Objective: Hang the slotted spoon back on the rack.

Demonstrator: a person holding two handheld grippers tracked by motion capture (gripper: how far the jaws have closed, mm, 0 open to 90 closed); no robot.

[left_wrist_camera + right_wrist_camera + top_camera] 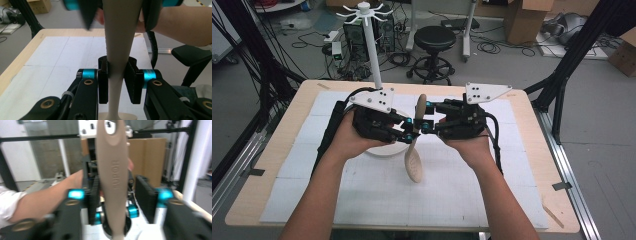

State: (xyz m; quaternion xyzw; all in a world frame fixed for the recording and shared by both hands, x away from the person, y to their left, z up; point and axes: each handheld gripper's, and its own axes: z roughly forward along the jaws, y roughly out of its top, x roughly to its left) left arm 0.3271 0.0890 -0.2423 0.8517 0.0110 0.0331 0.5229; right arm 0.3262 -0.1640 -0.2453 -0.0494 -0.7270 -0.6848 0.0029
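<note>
At frame centre, the spoon (414, 150) hung clamped by the left gripper (408, 131); the right gripper (427, 124) had apparently closed on it too, hanging on the rack (371, 45) still pending.

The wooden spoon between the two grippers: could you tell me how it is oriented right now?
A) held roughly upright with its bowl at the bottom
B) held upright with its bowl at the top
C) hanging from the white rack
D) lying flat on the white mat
A: in the high view the wooden spoon stands roughly upright between the left gripper and right gripper, bowl downward, handle end up.
</note>
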